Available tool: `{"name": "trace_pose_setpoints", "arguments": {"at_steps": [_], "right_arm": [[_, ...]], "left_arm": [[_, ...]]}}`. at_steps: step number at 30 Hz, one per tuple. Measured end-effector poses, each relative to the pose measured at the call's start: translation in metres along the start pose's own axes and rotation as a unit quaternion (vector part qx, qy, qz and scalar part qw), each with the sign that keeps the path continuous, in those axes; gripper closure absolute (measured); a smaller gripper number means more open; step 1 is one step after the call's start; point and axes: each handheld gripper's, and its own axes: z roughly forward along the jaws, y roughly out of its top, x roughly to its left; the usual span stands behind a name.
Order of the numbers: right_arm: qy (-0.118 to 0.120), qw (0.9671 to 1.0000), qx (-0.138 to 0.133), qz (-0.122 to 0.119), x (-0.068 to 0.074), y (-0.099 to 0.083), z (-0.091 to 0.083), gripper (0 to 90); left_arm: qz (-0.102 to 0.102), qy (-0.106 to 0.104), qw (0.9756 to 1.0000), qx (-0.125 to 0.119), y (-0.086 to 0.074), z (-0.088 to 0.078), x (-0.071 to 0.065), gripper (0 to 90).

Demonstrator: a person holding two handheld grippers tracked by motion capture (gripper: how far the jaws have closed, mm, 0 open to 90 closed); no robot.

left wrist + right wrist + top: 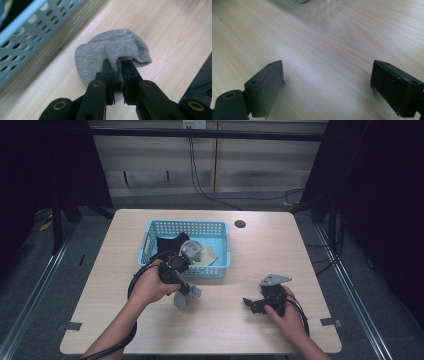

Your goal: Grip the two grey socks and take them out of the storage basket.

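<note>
Sock: one grey sock [112, 53], pinched at a fold between the left gripper's jaws, its free end touching the wooden table [165, 32] just in front of the basket.
Left gripper [184, 292]: clenched on the sock, jaws nearly together with cloth bunched between them.
Basket: one blue plastic basket [150, 232] with holed walls, just beside the sock; dark cloth, a pale cloth and a greyish item lie inside.
Right gripper [250, 304]: released, jaws wide apart over bare table, holding nothing, well apart from the sock.
Count: two grippers, one basket, one sock on the table.
</note>
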Motion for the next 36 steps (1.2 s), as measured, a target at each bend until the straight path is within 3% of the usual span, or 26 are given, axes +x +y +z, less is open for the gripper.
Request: {"name": "trace_pose_setpoints", "arguments": {"at_steps": [5, 10, 15, 20, 23, 26, 29, 34, 36], "right_arm": [[0.000, 1.0000, 0.000, 0.000, 0.000, 0.000, 0.000, 11.0], [0.000, 1.0000, 0.000, 0.000, 0.000, 0.000, 0.000, 11.0], [0.000, 1.0000, 0.000, 0.000, 0.000, 0.000, 0.000, 11.0], [0.000, 1.0000, -0.001, 0.000, 0.000, 0.000, 0.000, 11.0], [-0.001, 1.0000, 0.000, 0.000, 0.000, 0.000, 0.000, 11.0], [0.000, 1.0000, -0.001, 0.001, 0.000, 0.000, 0.000, 11.0], [0.000, 1.0000, -0.001, 0.001, 0.000, 0.000, 0.000, 11.0], [0.001, 1.0000, -0.001, 0.000, 0.000, 0.000, 0.000, 11.0], [0.001, 1.0000, -0.002, 0.000, 0.000, 0.000, 0.000, 11.0]], "left_arm": [[0.010, 0.001, 0.9999, 0.007, -0.002, 0.010, -0.004, 74.5], [0.012, -0.007, 0.9999, 0.004, -0.001, 0.009, -0.005, 65.3], [0.010, -0.004, 0.9997, -0.020, 0.005, -0.008, -0.004, 56.5], [-0.006, 0.004, 0.9987, -0.051, 0.015, -0.022, 0.003, 48.4], [-0.020, 0.015, 0.9976, -0.065, 0.028, -0.032, 0.014, 45.0], [-0.034, 0.041, 0.9965, -0.064, 0.037, -0.033, 0.025, 42.6], [-0.057, 0.041, 0.9951, -0.070, 0.043, -0.032, 0.039, 41.0], [-0.065, 0.069, 0.9927, -0.075, 0.051, -0.028, 0.053, 37.9], [-0.071, 0.088, 0.9900, -0.084, 0.058, -0.026, 0.062, 37.1]]}}
